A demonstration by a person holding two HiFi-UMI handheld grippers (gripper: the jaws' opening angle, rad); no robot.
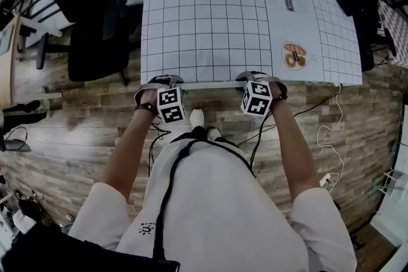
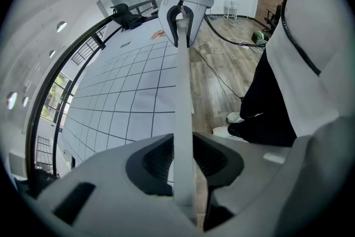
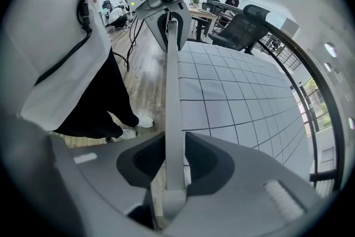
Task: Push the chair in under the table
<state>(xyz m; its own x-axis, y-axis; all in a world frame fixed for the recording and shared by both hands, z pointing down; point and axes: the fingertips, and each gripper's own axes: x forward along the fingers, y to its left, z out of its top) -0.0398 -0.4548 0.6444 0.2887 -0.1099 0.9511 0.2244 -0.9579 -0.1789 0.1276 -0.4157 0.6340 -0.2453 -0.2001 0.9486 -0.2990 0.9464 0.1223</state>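
The chair shows only as a thin pale top rail [image 1: 210,84] running along the near edge of the table [image 1: 210,9], which is covered by a white gridded sheet. The rest of the chair is hidden below. My left gripper [image 1: 164,81] and right gripper [image 1: 258,78] point steeply down, one at each end of the rail. In the left gripper view the rail [image 2: 182,91] runs between my left gripper [image 2: 183,161] pads, which are closed on it. In the right gripper view my right gripper [image 3: 175,161] grips the rail [image 3: 173,91] the same way.
A black office chair [image 1: 95,16] stands left of the table, and another dark chair [image 1: 363,16] stands at its right side. A round printed sticker [image 1: 294,55] lies on the sheet near the right gripper. Cables [image 1: 331,130] trail over the wooden floor. My shoes [image 1: 197,118] are just behind the rail.
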